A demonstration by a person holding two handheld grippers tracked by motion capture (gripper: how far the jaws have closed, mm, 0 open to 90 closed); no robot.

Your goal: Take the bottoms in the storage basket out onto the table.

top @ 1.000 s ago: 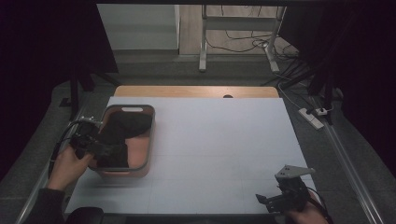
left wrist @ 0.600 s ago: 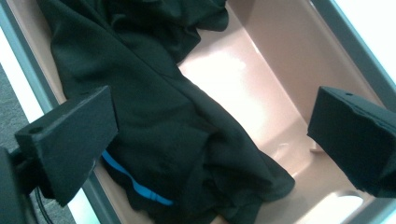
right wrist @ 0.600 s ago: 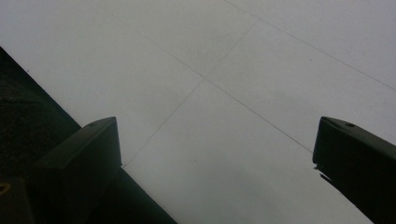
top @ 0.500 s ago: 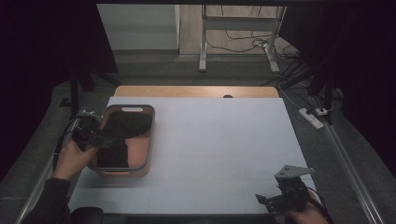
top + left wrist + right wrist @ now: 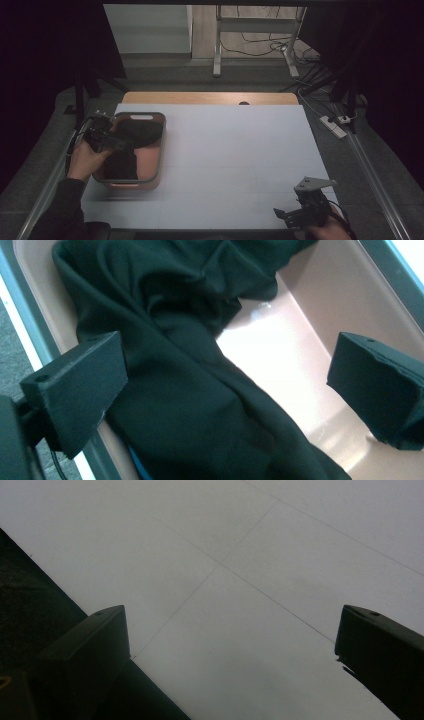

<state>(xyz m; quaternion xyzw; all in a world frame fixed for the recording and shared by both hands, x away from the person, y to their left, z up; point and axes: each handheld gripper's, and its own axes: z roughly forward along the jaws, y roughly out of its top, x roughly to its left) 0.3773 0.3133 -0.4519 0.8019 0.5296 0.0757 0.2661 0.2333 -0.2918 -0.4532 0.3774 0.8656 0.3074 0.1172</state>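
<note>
Black cloth [image 5: 190, 390], one piece, lies heaped in the single pink basin [image 5: 154, 165] at the table's [image 5: 240, 150] left side. Left gripper [image 5: 220, 385] hangs above it with jaws spread, having shifted farther along the basin than a second ago. Right gripper [image 5: 300, 212] stays spread and empty near the front right corner.

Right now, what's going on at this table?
A person works with a hand-held gripper in each hand. The left gripper is at the pink bin on the table's left side, its fingers open over the black cloth lying inside, not gripping it. The right gripper sits idle at the near right corner of the white table, fingers open, holding nothing.
</note>
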